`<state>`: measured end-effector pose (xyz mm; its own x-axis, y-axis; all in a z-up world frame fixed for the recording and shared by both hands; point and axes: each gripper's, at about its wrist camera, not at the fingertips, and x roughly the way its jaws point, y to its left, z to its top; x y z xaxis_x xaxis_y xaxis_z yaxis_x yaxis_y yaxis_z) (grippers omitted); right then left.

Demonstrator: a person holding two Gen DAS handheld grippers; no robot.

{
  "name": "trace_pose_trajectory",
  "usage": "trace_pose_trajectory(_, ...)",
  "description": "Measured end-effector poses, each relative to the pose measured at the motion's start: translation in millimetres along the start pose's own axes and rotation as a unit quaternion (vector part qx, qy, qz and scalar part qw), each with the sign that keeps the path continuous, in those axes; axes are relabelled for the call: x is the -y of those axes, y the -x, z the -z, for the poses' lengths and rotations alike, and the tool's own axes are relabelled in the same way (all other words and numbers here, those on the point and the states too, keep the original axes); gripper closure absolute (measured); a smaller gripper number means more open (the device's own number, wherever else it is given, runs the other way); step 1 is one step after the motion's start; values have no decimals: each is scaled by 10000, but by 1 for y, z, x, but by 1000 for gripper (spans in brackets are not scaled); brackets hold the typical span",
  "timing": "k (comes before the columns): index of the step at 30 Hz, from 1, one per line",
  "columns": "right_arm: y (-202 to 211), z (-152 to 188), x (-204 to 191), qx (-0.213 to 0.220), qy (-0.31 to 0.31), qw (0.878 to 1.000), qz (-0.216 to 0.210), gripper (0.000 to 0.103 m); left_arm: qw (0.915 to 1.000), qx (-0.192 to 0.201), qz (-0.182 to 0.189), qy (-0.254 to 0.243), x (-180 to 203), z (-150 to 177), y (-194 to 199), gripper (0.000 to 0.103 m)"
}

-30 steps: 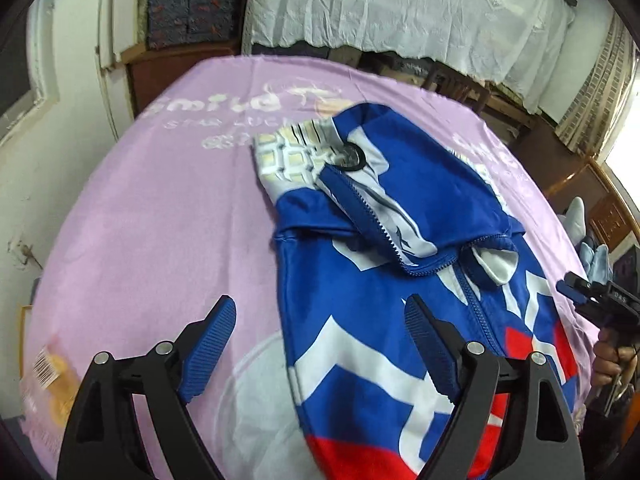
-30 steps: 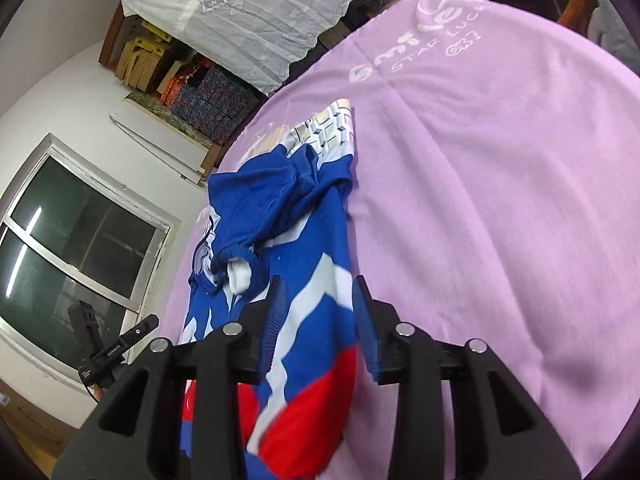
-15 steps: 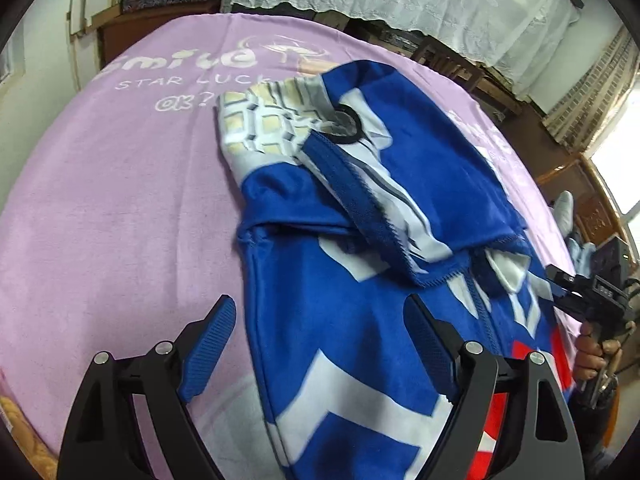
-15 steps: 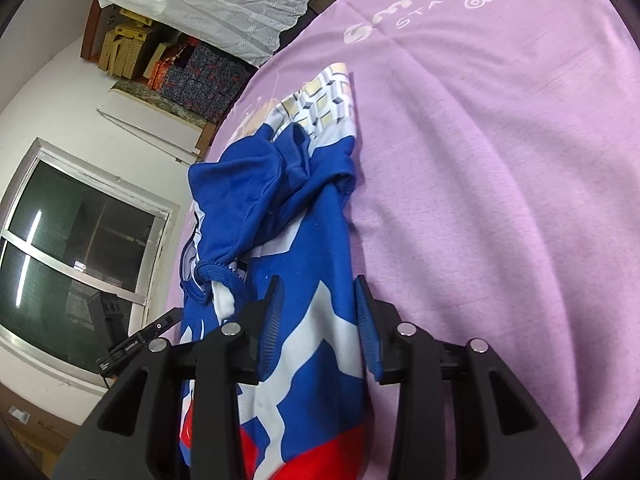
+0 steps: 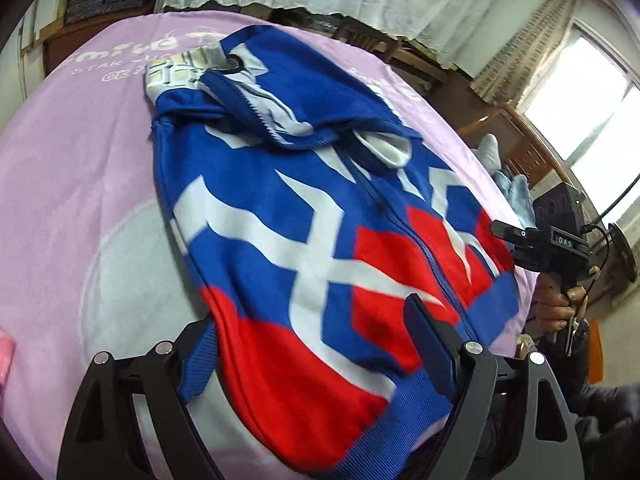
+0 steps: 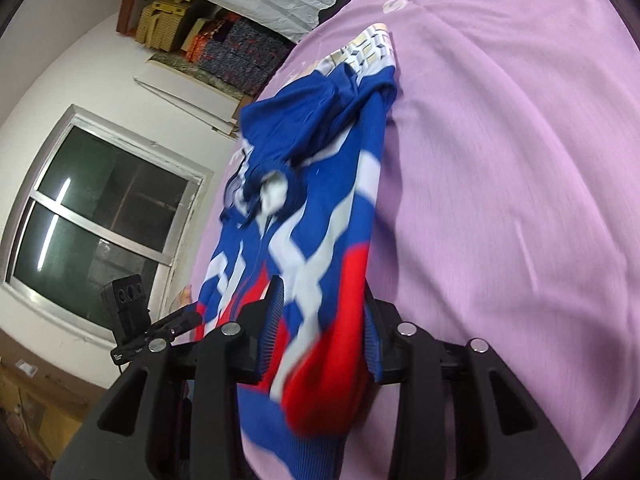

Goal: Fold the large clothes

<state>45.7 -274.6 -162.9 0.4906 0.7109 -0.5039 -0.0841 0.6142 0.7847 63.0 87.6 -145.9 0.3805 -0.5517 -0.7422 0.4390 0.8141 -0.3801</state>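
Jacket [image 5: 304,216], blue with red and white bands, lies zip-up on the purple-covered worktop [image 5: 80,184]; hem nearest, hood end farthest.

Near: left tongs [image 5: 316,344] stand wide, straddling the ribbed hem on the jacket's left side. Pads do not look pressed on the cloth; reads as open, nothing held. Likely lined up to take the hem corner for a lengthwise fold toward the hood.

Right tongs [image 6: 320,324] sit at the jacket's right hem corner, partly closed, with red and blue fabric bunched between the pads. It looks gripped, though motion blur keeps this short of certain. A hand [image 5: 560,308] on the right grip shows just beyond the jacket's right edge.

Mid: zip runs straight up the jacket's centre, and the body lies fairly flat, which suits folding from the hem.

Far: a cuffed sleeve [image 6: 276,192] is folded in across the chest, the hood [image 5: 248,80] crumpled above it.

Edges and room: the jacket's right side lies near the worktop edge, so little slack there. Bare purple cloth is wide left of the jacket and beyond the hood, leaving room to carry the hem forward.
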Motion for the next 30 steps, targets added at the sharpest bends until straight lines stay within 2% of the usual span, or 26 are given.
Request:
trace_pose_trajectory(2,6,10,-3,-21,76,9999,-61,67,10000,58,40,-13,2,4,1,18)
trace_pose_trajectory(6,11,25,-13,-93,375,9992,-67,67,9998,164,138,-6,4,10,2,30)
trace_pose_trajectory(8,12,28,-15,-63,479,9988,-25,68,9997,162,149,-75,6,12,3,31)
trace_pose_trajectory(9,12,28,-14,-48,497,9988,-14,69,9998,142,86,-147,8,13,1,31)
trace_pose_trajectory(11,10,28,-13,-38,539,9985,105,79,9998,105,27,-194,9,13,-1,31)
trace_pose_trajectory(13,5,29,-14,-47,641,9976,249,83,9997,88,-19,-206,10,9,-4,31)
trace_pose_trajectory(16,1,31,-17,-50,812,9959,402,82,9998,147,6,-164,9,11,-2,32)
trace_pose_trajectory(19,2,33,-18,2,904,9949,439,84,9997,204,10,-109,3,14,1,44)
trace_pose_trajectory(24,5,33,-15,35,849,9958,352,85,9992,183,299,196,-10,15,8,43)
trace_pose_trajectory(27,4,33,-16,-8,894,9952,388,84,9993,169,274,203,-9,11,5,44)
trace_pose_trajectory(29,2,31,-16,-23,869,9955,388,84,9995,195,192,136,-6,11,4,55)
trace_pose_trajectory(30,1,30,-16,-15,837,9957,391,85,9997,182,122,100,-5,13,4,70)
